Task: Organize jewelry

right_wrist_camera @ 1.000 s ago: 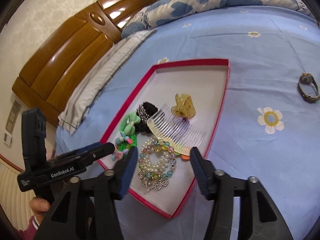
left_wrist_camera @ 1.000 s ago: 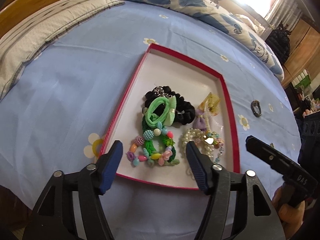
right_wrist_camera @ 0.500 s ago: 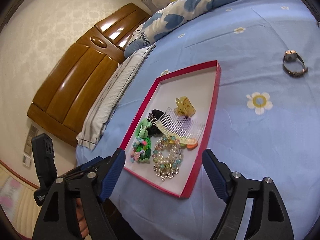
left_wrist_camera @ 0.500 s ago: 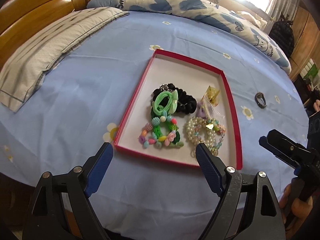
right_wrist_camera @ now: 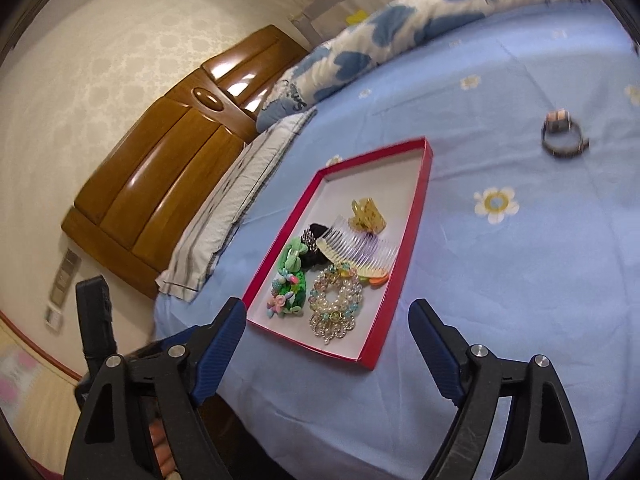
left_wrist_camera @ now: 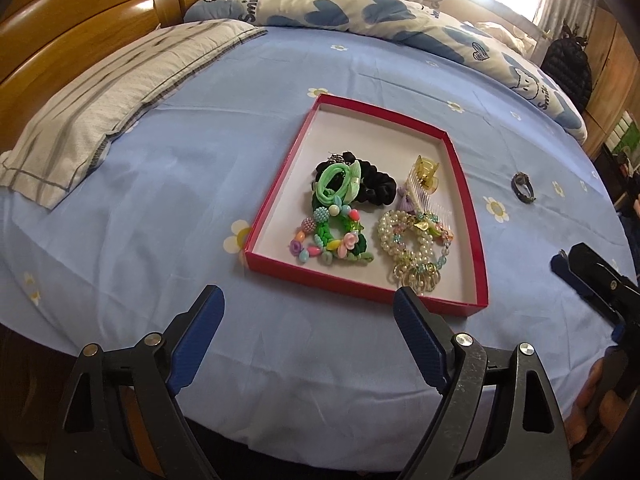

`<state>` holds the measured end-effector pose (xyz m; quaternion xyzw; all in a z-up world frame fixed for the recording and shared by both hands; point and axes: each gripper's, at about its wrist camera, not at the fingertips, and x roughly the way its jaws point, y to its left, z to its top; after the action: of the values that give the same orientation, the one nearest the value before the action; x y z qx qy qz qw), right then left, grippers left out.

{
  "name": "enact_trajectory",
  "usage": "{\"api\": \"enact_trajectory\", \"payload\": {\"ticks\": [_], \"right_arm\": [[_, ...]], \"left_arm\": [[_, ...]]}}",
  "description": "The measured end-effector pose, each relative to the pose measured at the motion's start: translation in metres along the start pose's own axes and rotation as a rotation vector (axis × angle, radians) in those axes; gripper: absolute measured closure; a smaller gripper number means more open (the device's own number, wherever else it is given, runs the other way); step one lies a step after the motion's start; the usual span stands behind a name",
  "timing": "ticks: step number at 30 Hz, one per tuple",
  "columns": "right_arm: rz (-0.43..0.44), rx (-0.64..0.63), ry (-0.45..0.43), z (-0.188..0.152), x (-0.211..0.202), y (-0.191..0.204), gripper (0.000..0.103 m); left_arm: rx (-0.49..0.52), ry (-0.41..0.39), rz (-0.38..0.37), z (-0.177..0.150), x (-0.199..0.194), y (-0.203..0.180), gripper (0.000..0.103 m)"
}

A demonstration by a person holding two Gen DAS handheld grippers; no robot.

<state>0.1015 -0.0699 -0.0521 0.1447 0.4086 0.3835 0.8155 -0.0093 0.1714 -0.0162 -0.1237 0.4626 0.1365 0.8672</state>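
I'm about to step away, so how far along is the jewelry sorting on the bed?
Mostly done: the scrunchies, beaded bracelets, pearl bracelets, comb and claw clip lie in the red tray. In hand: nothing; the left gripper and right gripper are open and empty. Left: the watch on the sheet.

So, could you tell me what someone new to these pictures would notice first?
Probably the red tray in the middle of the blue bedsheet, with bright bracelets and hair ties crowded at its near end. Next, a watch lying alone on the sheet, outside the tray. Both grippers, left and right, stand open and empty at the bed's near edge.
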Motion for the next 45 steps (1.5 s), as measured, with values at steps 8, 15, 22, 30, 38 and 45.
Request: {"api": "enact_trajectory", "payload": {"ticks": [8,15,22,30,38,45], "right_arm": [[-0.128,-0.264,-0.014,0.017,-0.021,0.047,0.013],[-0.154,-0.330,-0.069,0.021,-0.029,0.062,0.004],[-0.180,-0.276,-0.001,-0.012,0.003,0.036,0.004],[-0.213,-0.267,0.048,-0.038,0.023,0.022,0.004],[-0.231,-0.293,0.018,-0.053,0.022,0.020,0.004],[-0.240,-0.272,-0.004,-0.054,0.018,0.014,0.004]], "left_arm": [[0.065,-0.086,0.051,0.014,-0.032,-0.010,0.010],[0.140,-0.184,0.153,0.014,-0.038,-0.022,0.000],[0.089,-0.115,0.135,-0.008,-0.003,-0.015,0.000],[0.061,-0.100,0.115,-0.023,0.011,-0.010,0.000],[0.069,-0.159,0.113,-0.031,0.001,-0.010,0.000],[0.095,-0.180,0.121,-0.036,-0.003,-0.017,0.000]]}}
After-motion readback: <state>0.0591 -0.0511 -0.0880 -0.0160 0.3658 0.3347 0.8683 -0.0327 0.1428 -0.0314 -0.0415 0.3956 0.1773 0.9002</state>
